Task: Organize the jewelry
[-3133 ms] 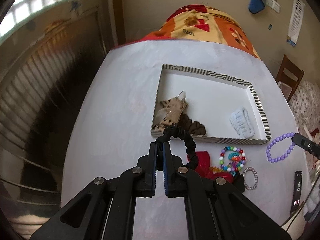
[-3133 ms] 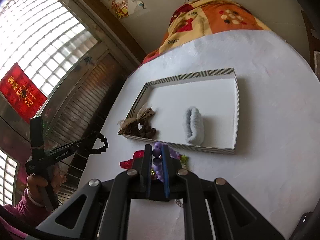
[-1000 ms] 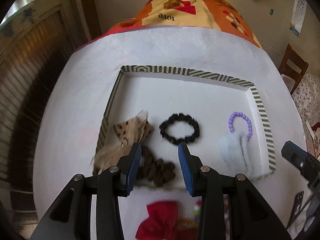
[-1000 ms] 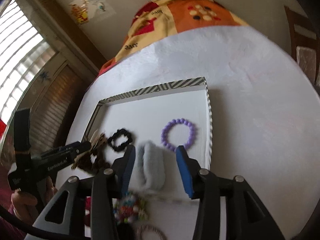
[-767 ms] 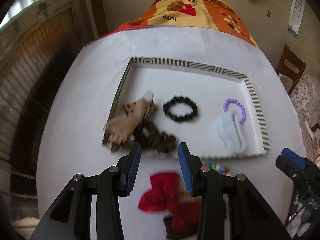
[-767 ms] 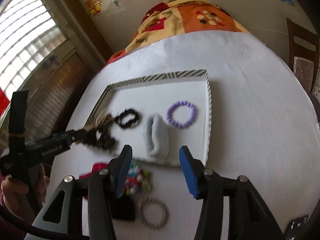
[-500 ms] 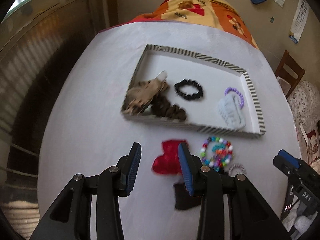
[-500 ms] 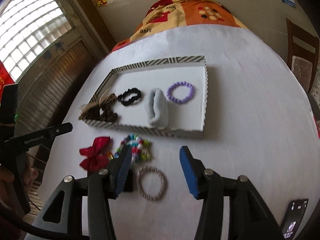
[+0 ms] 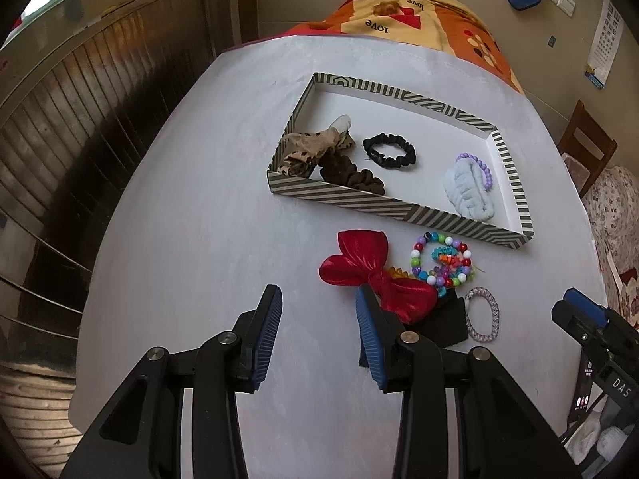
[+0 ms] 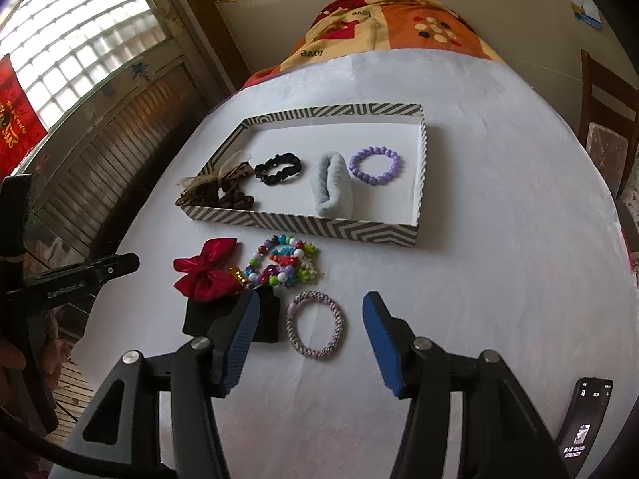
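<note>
A striped-rim tray [image 9: 395,204] [image 10: 307,225] holds a black scrunchie [image 9: 389,151] [image 10: 278,169], a purple bead bracelet [image 10: 374,165] [image 9: 477,165], a pale blue scrunchie [image 10: 333,189], a brown scrunchie [image 9: 351,173] and a leopard bow [image 9: 311,145]. In front of the tray lie a red bow [image 9: 371,271] [image 10: 207,269], colourful bead bracelets [image 9: 441,263] [image 10: 285,265], a woven pink bracelet [image 10: 316,331] [image 9: 482,313] and a black square [image 10: 229,317]. My left gripper [image 9: 317,311] is open and empty, just left of the red bow. My right gripper [image 10: 309,321] is open and empty above the woven bracelet.
A phone [image 10: 585,423] lies at the table's near right edge. An orange patterned cloth [image 10: 383,28] covers the far end. A wooden chair [image 10: 607,119] stands right of the table. A slatted door [image 9: 80,139] is on the left.
Both grippers let go of the black scrunchie and purple bracelet in the tray, opened, and drew back toward the items in front of the tray.
</note>
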The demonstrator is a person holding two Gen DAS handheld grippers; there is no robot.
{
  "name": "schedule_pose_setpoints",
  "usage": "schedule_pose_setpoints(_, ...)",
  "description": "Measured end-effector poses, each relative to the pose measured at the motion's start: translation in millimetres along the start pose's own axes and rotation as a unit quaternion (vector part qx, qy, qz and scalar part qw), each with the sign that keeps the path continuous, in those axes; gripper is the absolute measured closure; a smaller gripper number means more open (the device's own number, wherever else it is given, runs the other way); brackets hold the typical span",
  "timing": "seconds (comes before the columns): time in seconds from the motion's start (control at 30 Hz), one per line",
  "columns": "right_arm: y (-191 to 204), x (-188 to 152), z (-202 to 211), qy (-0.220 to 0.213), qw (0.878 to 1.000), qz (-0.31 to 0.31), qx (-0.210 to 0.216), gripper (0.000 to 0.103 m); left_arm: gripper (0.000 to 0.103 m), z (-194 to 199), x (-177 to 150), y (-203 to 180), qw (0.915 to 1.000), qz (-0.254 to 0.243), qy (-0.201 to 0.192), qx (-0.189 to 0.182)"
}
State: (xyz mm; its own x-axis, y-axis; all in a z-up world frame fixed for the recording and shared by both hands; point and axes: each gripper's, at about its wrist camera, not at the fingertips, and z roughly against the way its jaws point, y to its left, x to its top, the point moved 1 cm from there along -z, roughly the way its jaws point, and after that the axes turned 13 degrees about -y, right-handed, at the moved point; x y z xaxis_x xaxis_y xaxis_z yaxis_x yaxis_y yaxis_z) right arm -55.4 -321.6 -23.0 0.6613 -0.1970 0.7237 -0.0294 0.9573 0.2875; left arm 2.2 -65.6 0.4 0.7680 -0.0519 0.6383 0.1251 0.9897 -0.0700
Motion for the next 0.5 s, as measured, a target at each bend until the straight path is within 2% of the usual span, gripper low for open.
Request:
schedule_pose_setpoints(0.23, -5.5, -2.6, 5.0, 0.000, 1.000, -0.004, 0.001, 0.044, 0.087, -0.4, -2.4, -3.2, 1.0000, 0.002, 0.002, 0.000)
schedule_pose_setpoints(0.5, -17.7, -11.0, -0.4, 0.017, 1.000, -0.008, -0.009, 0.044, 0.087, -10.0, -5.0, -2.8, 0.9992, 0.028, 0.026, -0.013)
